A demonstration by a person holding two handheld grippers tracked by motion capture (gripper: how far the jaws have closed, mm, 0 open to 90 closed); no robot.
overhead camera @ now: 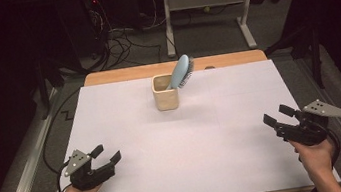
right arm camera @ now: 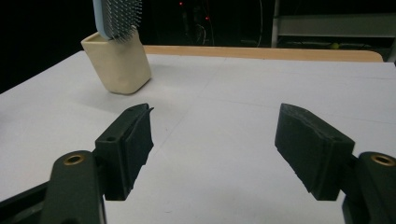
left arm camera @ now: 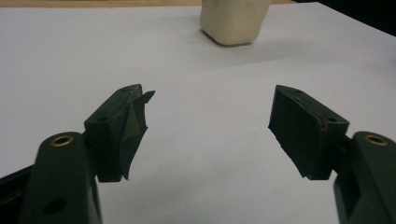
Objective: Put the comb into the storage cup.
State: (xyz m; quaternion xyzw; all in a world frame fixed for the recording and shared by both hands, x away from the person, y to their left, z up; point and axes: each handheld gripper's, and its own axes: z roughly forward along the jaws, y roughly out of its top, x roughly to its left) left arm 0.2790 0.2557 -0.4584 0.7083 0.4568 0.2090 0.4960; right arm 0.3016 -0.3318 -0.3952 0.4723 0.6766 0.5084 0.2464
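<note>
A cream square cup [overhead camera: 165, 93] stands near the far middle of the white table sheet [overhead camera: 128, 132]. A light blue hairbrush [overhead camera: 181, 71] leans out of it, bristles to the right. My left gripper [overhead camera: 106, 154] rests at the near left, open, nothing between its jaws; its own view has the cup [left arm camera: 235, 19] far ahead of the gripper [left arm camera: 209, 126]. My right gripper [overhead camera: 278, 114] sits at the near right, open and holding nothing. From the right gripper view the gripper [right arm camera: 214, 144] points at bare sheet, with the cup [right arm camera: 119, 63] and brush [right arm camera: 116, 16] at upper left.
The wooden table edge [overhead camera: 120, 75] shows beyond the sheet. Behind it are cables on the floor [overhead camera: 122, 39] and a white desk frame [overhead camera: 207, 10]. Metal rails [overhead camera: 24, 182] run along both sides of the table.
</note>
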